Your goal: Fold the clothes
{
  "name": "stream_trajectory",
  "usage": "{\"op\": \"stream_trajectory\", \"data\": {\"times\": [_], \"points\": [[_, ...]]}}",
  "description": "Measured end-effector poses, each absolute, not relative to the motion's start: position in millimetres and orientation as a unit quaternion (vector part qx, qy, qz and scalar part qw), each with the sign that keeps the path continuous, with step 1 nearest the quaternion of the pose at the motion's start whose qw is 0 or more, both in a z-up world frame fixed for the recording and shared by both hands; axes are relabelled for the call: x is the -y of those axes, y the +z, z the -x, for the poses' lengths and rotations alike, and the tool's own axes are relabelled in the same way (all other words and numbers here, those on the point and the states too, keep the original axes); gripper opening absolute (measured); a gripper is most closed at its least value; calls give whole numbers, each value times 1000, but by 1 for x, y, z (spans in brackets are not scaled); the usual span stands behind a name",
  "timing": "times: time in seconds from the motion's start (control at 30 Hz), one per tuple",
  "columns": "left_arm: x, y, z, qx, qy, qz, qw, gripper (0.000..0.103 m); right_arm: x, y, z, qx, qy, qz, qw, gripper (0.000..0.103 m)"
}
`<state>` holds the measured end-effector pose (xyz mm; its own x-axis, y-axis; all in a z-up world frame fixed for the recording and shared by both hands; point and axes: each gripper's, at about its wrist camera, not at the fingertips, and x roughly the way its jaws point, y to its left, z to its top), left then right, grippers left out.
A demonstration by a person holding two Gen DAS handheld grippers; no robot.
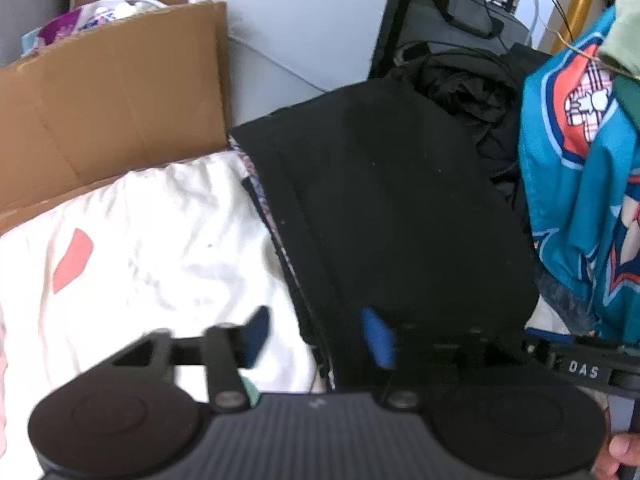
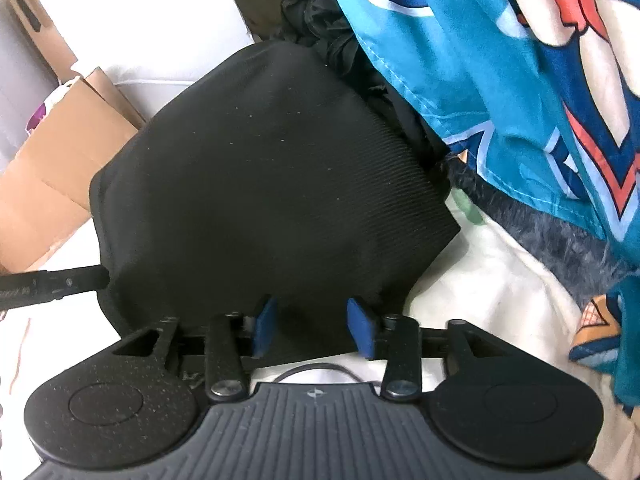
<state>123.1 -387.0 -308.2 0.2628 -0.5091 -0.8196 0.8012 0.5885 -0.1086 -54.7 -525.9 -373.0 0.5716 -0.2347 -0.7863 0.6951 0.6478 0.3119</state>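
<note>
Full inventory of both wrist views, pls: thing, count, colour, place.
folded garment: 1, black, on the white bedding, centre of both views
white bedding: 1, white with a pink patch, under and left of the folded garment
cardboard box: 1, brown, behind the bedding at left, colourful items inside
printed fabric: 1, teal with orange, white and blue, hanging at right
crumpled dark clothing: 1 pile, black, behind the folded garment
fuzzy fabric: 1, dark blue-grey, under the printed fabric
left gripper: 1, black with blue pads, open over the garment's left edge
right gripper: 1, black with blue pads, open at the garment's near edge
hand: partly visible, bottom right corner of the left view
</note>
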Motion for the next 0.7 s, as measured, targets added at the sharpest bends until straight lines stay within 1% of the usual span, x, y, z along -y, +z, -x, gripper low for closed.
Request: {"op": "stream_trajectory", "data": {"times": [0.03, 0.07, 0.13, 0.17, 0.2, 0.27, 0.43, 0.6, 0.7], "points": [[384, -305, -123, -440, -418, -166, 777, 71, 525, -369, 52, -370, -281, -313, 829, 73], [382, -302, -123, -444, -415, -164, 777, 73, 525, -364, 49, -372, -280, -312, 828, 80], [376, -297, -123, -452, -407, -163, 777, 77, 524, -355, 43, -376, -279, -309, 828, 85], [373, -294, -124, -456, -400, -164, 778, 81, 524, -351, 40, -378, -278, -308, 827, 88], [370, -290, -125, -458, -394, -164, 780, 85, 524, -346, 37, -380, -278, -307, 827, 90], [364, -281, -128, -462, -383, -164, 783, 87, 523, -337, 32, -386, -282, -301, 825, 92], [347, -251, -137, -475, -363, -153, 787, 88, 517, -311, 28, -407, -275, -295, 820, 97], [329, -218, -140, -477, -341, -148, 797, 90, 511, -283, 31, -411, -269, -305, 816, 99], [316, -199, -139, -478, -330, -147, 801, 91, 510, -264, 35, -409, -265, -307, 817, 102]]}}
